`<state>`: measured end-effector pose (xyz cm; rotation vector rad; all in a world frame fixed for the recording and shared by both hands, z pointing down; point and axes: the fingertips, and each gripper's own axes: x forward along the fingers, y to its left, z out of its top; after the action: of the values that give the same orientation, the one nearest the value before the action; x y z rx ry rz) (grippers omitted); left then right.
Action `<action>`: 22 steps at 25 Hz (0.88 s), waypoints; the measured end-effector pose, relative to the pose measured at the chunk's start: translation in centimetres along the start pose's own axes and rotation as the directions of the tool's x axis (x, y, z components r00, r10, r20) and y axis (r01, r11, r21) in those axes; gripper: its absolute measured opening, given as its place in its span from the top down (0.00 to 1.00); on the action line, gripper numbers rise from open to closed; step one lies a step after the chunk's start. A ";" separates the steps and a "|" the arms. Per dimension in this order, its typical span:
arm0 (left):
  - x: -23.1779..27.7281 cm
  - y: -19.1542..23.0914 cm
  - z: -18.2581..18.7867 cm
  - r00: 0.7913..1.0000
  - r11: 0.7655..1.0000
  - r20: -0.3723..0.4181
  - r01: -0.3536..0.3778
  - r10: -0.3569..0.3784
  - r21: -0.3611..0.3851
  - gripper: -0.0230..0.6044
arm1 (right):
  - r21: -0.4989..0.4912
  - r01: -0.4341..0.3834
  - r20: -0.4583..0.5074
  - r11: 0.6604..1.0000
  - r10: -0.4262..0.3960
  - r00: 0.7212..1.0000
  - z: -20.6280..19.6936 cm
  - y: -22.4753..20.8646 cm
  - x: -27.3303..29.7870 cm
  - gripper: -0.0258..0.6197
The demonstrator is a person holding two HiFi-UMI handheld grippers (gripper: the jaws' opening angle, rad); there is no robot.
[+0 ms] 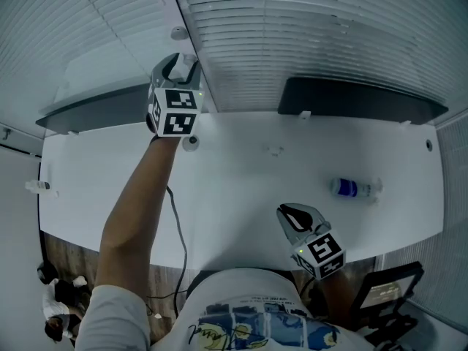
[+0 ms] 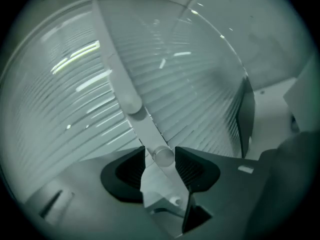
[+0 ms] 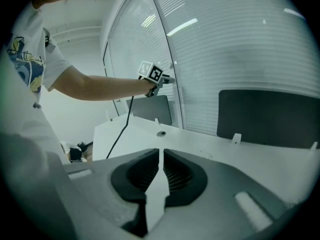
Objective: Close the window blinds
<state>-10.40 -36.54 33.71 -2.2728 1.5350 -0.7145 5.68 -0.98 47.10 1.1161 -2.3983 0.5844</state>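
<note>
Slatted window blinds hang behind the desk, on both sides of a white window post. My left gripper is raised to that post. In the left gripper view the round end of a clear blind wand sits between the left gripper's jaws. The pads stand a little apart from it, so the gripper is open. A second wand hangs just beyond, against the slats. My right gripper hovers low over the desk's front edge. Its jaws are shut with nothing between them.
A white desk runs under the window, with two dark monitors at its back. A plastic bottle lies at the desk's right. A cable hangs from the left gripper. A chair stands at lower right.
</note>
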 end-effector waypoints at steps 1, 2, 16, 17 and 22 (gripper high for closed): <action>-0.2 -0.4 -0.1 1.000 0.994 -0.002 0.001 -0.001 0.111 0.65 | 0.000 -0.001 0.000 1.000 0.001 1.000 0.0 0.0 0.0 0.93; -0.3 -0.7 -0.1 1.000 0.977 -0.002 0.004 -0.003 0.215 0.65 | 0.000 -0.002 0.000 1.000 0.002 1.000 0.0 0.0 0.0 0.93; 0.9 -2.9 -1.2 1.000 0.412 -0.002 0.000 0.005 0.911 0.76 | 0.003 0.002 -0.006 1.000 -0.002 1.000 0.0 -0.1 0.1 0.93; 0.9 -2.9 -1.2 1.000 0.401 -0.005 0.004 0.004 0.916 0.76 | 0.003 0.002 -0.006 1.000 -0.002 1.000 0.0 -0.1 0.1 0.93; 0.9 -3.1 -1.3 0.999 0.479 -0.028 0.035 -0.020 0.877 0.76 | 0.001 -0.002 -0.003 1.000 0.002 1.000 0.3 0.0 0.2 0.93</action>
<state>-8.45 -36.12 36.58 -1.4580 0.7685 -1.1833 5.50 -1.25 46.97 1.1125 -2.3970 0.5873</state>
